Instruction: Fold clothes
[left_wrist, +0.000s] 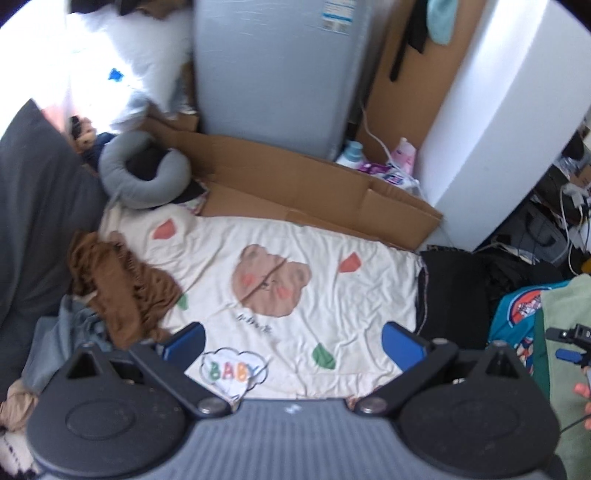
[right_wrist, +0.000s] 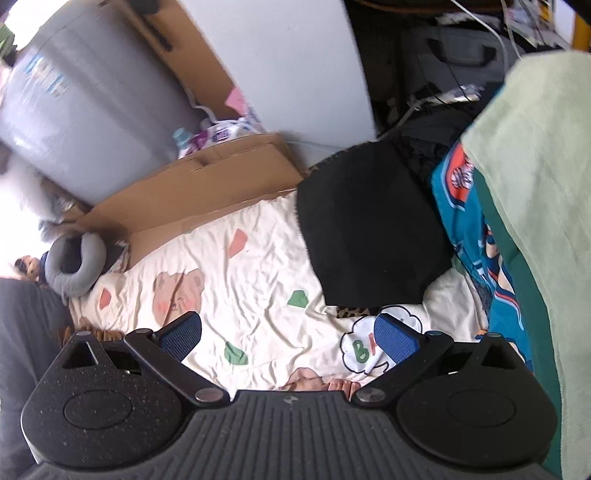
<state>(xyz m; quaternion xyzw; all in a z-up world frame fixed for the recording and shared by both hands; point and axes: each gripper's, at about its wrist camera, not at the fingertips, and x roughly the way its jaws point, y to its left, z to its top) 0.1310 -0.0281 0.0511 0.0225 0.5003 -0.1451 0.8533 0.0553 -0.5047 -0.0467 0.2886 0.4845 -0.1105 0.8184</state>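
Observation:
A cream blanket (left_wrist: 280, 240) with a bear print and the word BABY covers the bed; it also fills the middle of the right wrist view (right_wrist: 258, 280). A crumpled brown garment (left_wrist: 122, 284) lies on its left side beside grey-blue clothes (left_wrist: 70, 332). A folded black garment (right_wrist: 365, 225) rests flat at the blanket's right end, seen dark at the edge (left_wrist: 450, 291) in the left wrist view. My left gripper (left_wrist: 293, 345) hovers open above the blanket, holding nothing. My right gripper (right_wrist: 291, 338) is open too, just left of the black garment.
A grey neck pillow (left_wrist: 142, 173) sits at the head of the bed. Flattened cardboard (left_wrist: 295, 181) and a grey appliance (left_wrist: 273, 74) line the far side. A teal printed cloth (right_wrist: 465, 206) and a pale green towel (right_wrist: 535, 184) lie to the right. Cables and bags crowd the far right.

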